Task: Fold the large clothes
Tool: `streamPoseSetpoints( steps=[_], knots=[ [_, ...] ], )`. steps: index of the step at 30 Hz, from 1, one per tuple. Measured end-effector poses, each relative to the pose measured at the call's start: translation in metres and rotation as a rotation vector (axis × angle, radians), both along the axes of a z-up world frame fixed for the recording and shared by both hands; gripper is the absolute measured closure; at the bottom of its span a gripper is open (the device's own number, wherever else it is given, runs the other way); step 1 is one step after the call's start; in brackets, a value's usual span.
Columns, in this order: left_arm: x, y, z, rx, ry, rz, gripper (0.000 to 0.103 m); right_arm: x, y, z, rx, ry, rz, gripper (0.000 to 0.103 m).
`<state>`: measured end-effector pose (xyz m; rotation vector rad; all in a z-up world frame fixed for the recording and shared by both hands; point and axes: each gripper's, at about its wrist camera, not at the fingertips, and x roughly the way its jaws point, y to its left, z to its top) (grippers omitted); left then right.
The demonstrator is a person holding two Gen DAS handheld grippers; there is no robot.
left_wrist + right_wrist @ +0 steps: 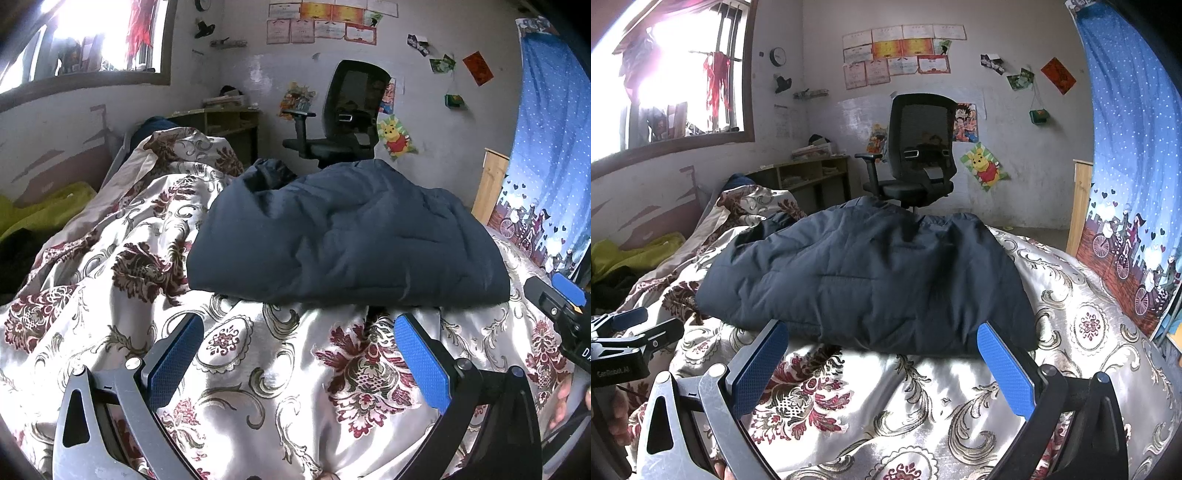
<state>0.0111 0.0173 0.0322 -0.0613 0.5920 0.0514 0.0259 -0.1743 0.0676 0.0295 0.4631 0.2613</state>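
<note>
Left gripper [299,354] is held low at the bottom of its frame, levelled over the floral bedspread [258,369], jaws spread wide with nothing between them. Blue pads [421,362] are angled outward, clear of the fabric ahead.

Right gripper [882,363] is posed the same way at the bottom of its frame: jaws wide apart, empty, fingertips just short of the near hem of the garment. Each gripper is caught at the edge of the other's view (right one at the right edge of the left view, left one at the lower left of the right view), so they sit side by side.

One dark navy quilted jacket [864,280] is seen, lying folded in a bundle on the bed at centre frame, not touched by either gripper.

Counted in the background: one black office chair [916,147] upper centre, one window [676,81] upper left, one blue patterned curtain [1126,166] along the right edge, one wooden desk [812,173] left of the chair.
</note>
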Motion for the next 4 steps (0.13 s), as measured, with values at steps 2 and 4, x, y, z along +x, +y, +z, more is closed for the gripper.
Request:
streamPoseSetpoints(
  steps=[2,4],
  knots=[
    [-0.0002,0.0000,-0.0001,0.000,0.002,0.001,0.002,-0.0002,-0.0006,-0.0001,0.000,0.000,0.000,0.000],
    [-0.0004,0.0005,-0.0001,0.001,0.006,0.003,0.002,0.0001,0.0003,0.0001,0.000,0.002,0.000,0.000]
  ],
)
